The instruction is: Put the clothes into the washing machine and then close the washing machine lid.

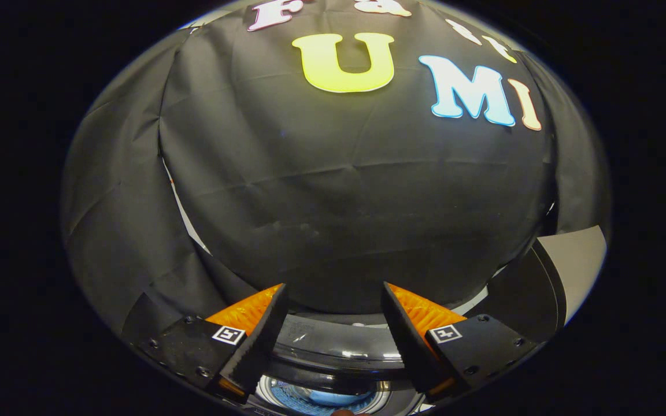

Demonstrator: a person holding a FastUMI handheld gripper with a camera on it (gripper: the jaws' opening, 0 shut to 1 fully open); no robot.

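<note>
Below, washing machine (333, 352) drum open, tool (333, 300) fingers spread, empty.

My gripper (333, 294) fingers are spread wide with nothing between them, above the washing machine (333, 361) at bottom centre, something blue in its opening.

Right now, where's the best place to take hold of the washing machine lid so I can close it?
The glossy curved panel standing behind the drum opening looks like the raised lid, though that's a judgement. Pinch its upper rim at mid-arc, coming from the front, over the opening: that thin edge lies just ahead of the open hand-held gripper, centred between its fingers.
</note>
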